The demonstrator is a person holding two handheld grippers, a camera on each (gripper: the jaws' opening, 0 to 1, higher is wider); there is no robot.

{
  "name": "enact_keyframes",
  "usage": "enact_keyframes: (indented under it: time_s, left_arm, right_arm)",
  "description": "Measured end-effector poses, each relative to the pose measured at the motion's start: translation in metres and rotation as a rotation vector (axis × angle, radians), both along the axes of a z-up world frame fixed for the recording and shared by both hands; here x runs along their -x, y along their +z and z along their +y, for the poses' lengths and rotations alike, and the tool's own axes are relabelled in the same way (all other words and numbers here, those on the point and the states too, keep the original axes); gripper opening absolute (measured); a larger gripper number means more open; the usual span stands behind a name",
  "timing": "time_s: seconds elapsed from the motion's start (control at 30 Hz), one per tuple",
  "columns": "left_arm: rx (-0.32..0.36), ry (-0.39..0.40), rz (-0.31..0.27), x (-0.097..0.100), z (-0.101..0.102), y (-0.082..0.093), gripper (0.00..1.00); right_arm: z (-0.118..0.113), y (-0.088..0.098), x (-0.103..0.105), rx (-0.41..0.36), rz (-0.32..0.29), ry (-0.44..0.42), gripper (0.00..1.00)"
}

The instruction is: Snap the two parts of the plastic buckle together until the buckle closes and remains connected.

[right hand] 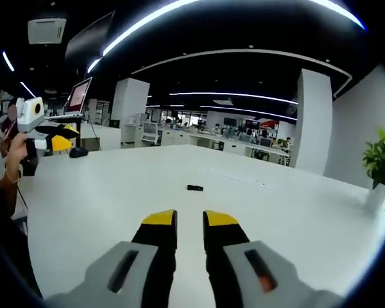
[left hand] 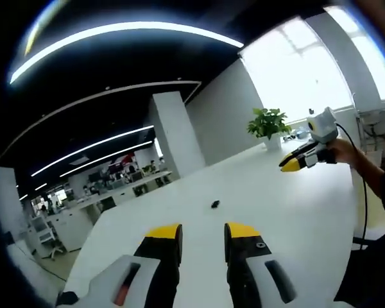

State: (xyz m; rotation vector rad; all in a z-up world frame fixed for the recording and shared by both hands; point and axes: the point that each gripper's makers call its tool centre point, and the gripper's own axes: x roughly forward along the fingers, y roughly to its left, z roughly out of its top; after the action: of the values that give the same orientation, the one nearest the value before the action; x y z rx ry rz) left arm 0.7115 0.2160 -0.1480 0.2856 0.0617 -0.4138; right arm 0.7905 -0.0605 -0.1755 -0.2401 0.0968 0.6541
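On the large white table (left hand: 295,199), nothing appears started. The left gripper (left hand: 203,232) and the right gripper (right hand: 188,219) hover with jaws apart and empty. The small black plastic buckle (right hand: 194,188) lies far ahead, untouched; whether joined cannot be told.

Smooth, faintly glossy white table (right hand: 115,192); small black plastic buckle (right hand: 194,188) looks matt.

Small black buckle (left hand: 215,204) (right hand: 194,188) lying flat on white table, mid-surface, untouched.
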Motion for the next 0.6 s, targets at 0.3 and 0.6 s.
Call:
enact_keyframes:
  time_s: [0.3,0.6]
  left_arm:
    - [0.004,0.083,-0.026,0.028,0.02,0.0,0.26]
    - [0.022,0.144,-0.039,0.055,0.034,-0.001,0.27]
  right_arm:
    - [-0.011,0.012,0.033,-0.034,-0.048,-0.038,0.19]
    - [-0.023,0.031,0.073,-0.043,-0.137,-0.067,0.2]
